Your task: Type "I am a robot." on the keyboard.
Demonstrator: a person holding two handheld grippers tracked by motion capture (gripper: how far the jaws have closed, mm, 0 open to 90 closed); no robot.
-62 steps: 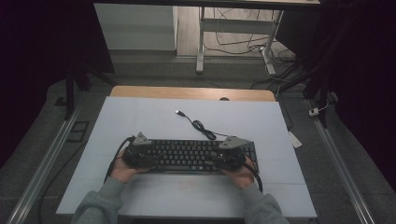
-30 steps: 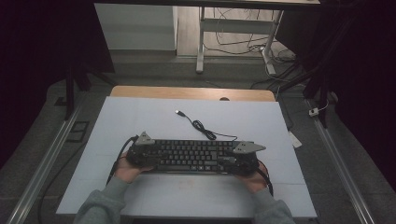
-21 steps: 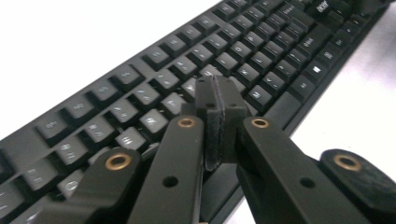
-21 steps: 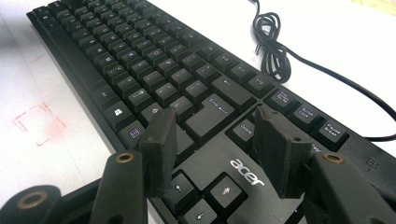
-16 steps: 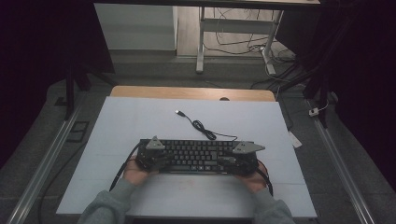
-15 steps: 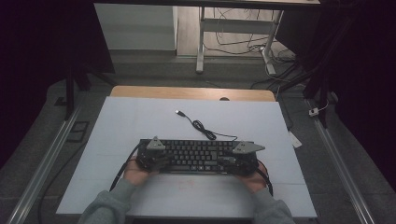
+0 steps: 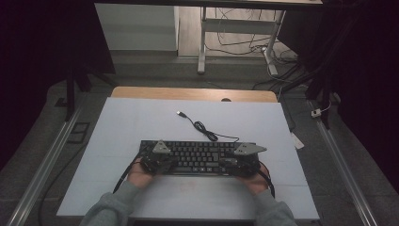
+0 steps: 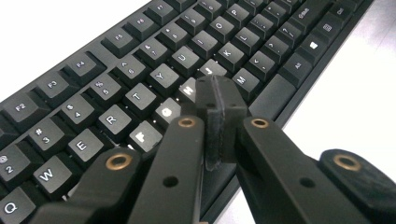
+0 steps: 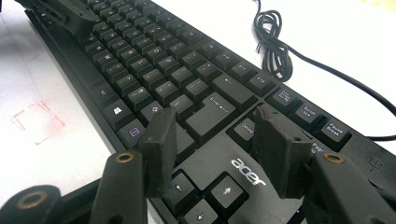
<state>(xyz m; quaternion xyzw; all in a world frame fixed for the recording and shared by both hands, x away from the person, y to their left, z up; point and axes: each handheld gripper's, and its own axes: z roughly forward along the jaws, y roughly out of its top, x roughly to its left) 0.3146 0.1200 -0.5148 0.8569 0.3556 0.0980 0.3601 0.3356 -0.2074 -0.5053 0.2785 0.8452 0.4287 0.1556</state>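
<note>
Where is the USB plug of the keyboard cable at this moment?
In the high view, the USB plug lies on the white table mat, behind the keyboard and slightly left of centre, apart from it.

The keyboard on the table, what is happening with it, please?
A person works at a black keyboard with a two-jaw gripper in each hand. The left gripper has its jaws shut with nothing between them, and its tip sits over the middle letter keys, as if to press one. The right gripper is open above the right end of the keyboard, near the arrow keys. The keyboard's cable lies loose on the white table, unplugged.
</note>
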